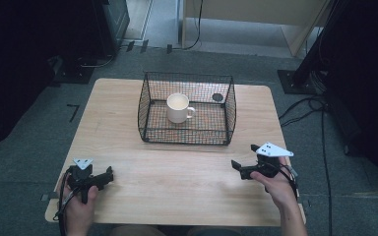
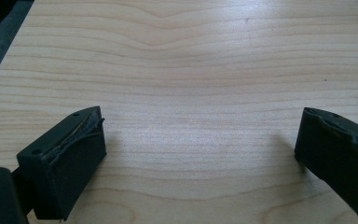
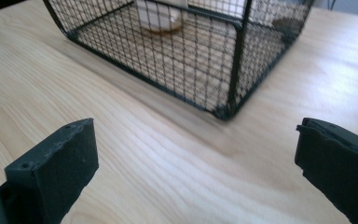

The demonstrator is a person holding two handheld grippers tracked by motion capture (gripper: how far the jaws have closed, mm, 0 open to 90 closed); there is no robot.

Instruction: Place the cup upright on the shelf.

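Both hand-held grippers, left and right, rest jaws apart near the table's front edge (clear of everything), facing the white mug inside the wire basket.

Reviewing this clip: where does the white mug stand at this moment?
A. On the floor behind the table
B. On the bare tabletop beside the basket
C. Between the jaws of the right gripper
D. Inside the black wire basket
D. In the high view the white mug stands upright on the floor of the black wire basket, walled in by mesh, while the right gripper and left gripper are open and apart from it, near the table's front edge.
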